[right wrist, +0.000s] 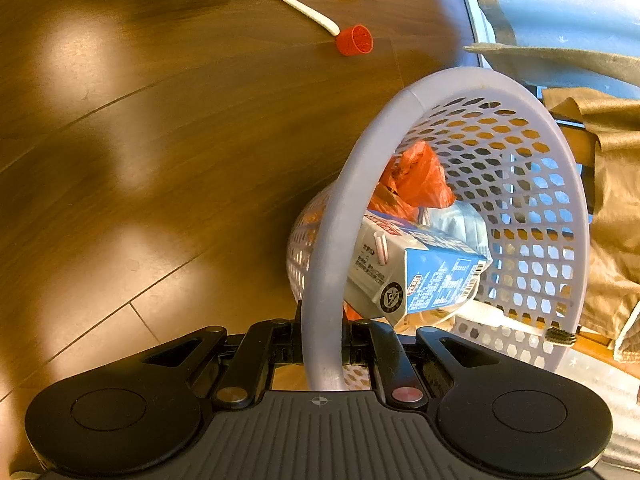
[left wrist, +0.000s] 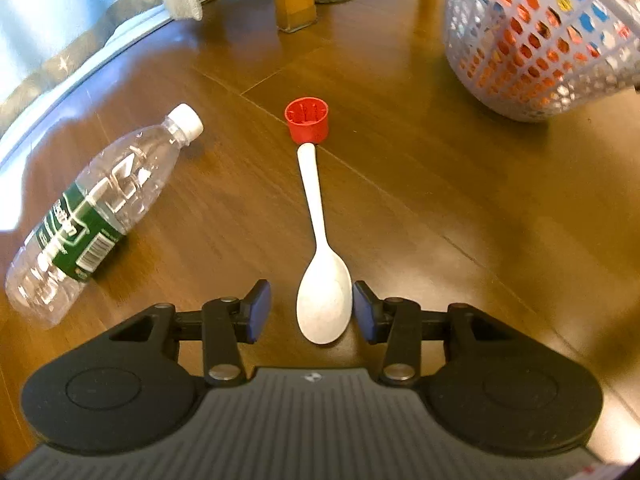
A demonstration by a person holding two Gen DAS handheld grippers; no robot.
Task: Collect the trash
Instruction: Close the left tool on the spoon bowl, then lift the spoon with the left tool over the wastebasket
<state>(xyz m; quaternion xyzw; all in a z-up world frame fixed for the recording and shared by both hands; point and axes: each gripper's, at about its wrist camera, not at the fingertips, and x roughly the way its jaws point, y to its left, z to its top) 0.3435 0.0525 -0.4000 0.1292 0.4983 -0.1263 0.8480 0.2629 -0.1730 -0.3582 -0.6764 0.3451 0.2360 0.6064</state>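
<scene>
Blue pads [left wrist: 260, 312] of the left gripper [left wrist: 312, 312] sit on either side of a white plastic spoon's [left wrist: 322, 276] bowl, roughly half open; the right pad looks like it's right against the bowl's edge while the left one has a gap, so no real squeeze on it. That spoon lies flat on the brown wood floor [left wrist: 440, 208] with its handle pointing away, and the handle tip touches a little red cap [left wrist: 307, 120] lying on its side. Off to the left there's a clear plastic bottle [left wrist: 96, 208] with a green label and white lid, also lying down, apart from the spoon. Over on the other side, the right gripper [right wrist: 323, 344] is clamped tight on the rim of a white mesh basket [right wrist: 400, 112], which is tipped so you can see inside: a blue and white drink carton [right wrist: 420, 272] and an orange plastic bag [right wrist: 416, 176] are in there. From that view the spoon [right wrist: 296, 0] and cap [right wrist: 354, 40] are well away across the floor.
</scene>
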